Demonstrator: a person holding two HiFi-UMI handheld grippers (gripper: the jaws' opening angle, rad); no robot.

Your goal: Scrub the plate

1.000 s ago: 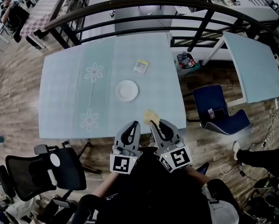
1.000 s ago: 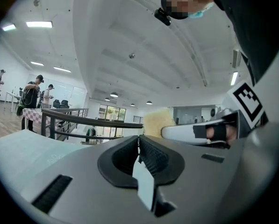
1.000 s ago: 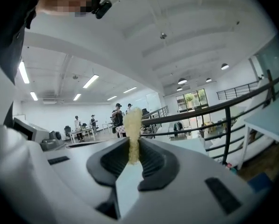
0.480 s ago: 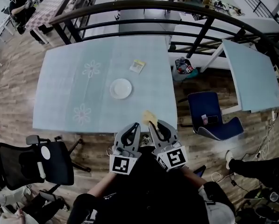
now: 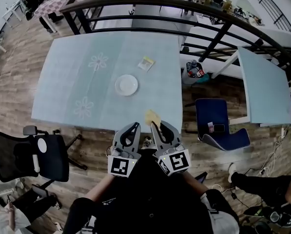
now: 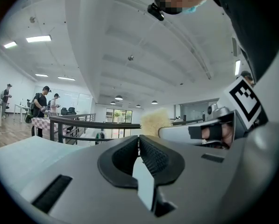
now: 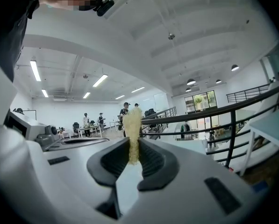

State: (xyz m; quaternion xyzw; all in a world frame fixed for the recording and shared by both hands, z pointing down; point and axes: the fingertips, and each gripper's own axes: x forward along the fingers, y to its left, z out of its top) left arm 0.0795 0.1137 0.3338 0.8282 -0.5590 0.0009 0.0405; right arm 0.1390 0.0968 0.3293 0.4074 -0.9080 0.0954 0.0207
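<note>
Right gripper point(image 5: 161, 126) is clamped on a thin yellow sponge point(image 5: 152, 117), and the left gripper point(image 5: 133, 127) is pinched together on nothing. Both hang well short of the plate point(image 5: 126, 85). Nothing's pinning that plate, so I reckon scrubbing might just shove it around.

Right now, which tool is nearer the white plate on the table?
Left, narrowly. The left tool hangs straight back from the plate; the right tool, gripping the yellow sponge, sits farther right.
</note>
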